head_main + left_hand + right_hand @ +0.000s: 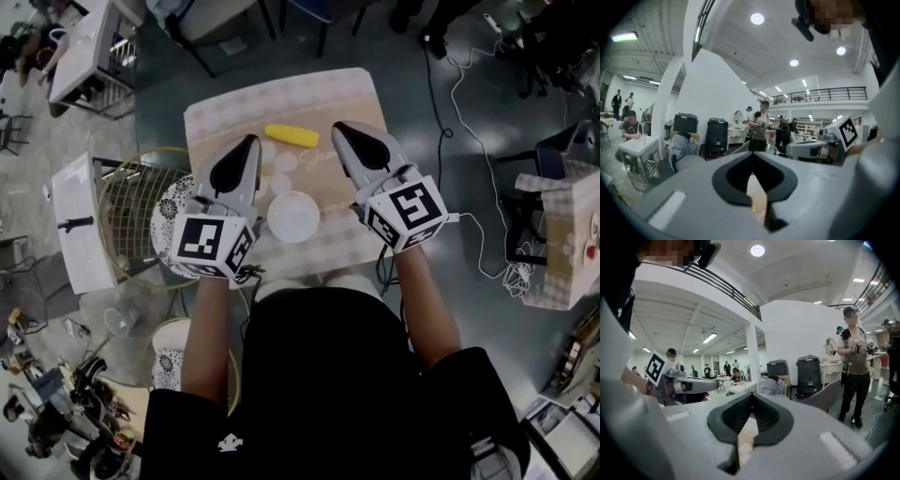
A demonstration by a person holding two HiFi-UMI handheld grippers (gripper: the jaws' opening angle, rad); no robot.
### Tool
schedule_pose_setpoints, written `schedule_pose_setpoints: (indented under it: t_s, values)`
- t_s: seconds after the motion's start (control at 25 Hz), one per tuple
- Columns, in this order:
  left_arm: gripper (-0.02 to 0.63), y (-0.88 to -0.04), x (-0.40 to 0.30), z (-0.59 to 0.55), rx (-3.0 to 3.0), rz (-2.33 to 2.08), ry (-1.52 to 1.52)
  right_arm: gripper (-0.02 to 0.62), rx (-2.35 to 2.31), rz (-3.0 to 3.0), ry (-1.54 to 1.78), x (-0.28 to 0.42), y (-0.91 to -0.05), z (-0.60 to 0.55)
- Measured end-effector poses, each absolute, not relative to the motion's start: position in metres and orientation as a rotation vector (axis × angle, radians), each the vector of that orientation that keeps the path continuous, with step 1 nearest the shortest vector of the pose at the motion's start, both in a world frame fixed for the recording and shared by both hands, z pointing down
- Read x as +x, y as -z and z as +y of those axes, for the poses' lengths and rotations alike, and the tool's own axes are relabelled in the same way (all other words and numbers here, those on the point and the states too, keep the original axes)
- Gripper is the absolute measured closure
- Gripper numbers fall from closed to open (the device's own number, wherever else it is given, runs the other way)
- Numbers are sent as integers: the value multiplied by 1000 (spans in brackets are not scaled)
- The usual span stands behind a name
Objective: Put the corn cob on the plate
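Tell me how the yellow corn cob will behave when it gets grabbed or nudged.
The corn cob lies on its side, long and rounded, so a sideways nudge will probably roll it. It looks straight and solid, so likely stiff, not floppy. Its curved surface may slip unless the jaws close across its middle.

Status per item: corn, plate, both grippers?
corn: lying on the cloth, off the plate, untouched
plate: empty
left gripper: shut, holding nothing
right gripper: shut, holding nothing
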State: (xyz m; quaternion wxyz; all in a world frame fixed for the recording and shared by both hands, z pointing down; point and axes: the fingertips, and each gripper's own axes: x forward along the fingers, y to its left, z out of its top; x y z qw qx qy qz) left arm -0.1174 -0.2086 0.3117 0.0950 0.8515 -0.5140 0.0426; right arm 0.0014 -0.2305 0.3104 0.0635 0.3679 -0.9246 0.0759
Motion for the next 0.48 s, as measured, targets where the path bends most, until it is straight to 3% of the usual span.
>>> schedule_pose_setpoints:
  t_s: [0.4,0.48]
  values:
    - [596,-380,-119,-249,2604,-1247,-322,592,1095,-2677,-346,-11,-378,-261]
    - [556,-399,-119,-258,2592,-1199,-376,592,1080,-2657,-374,-13,-394,-268]
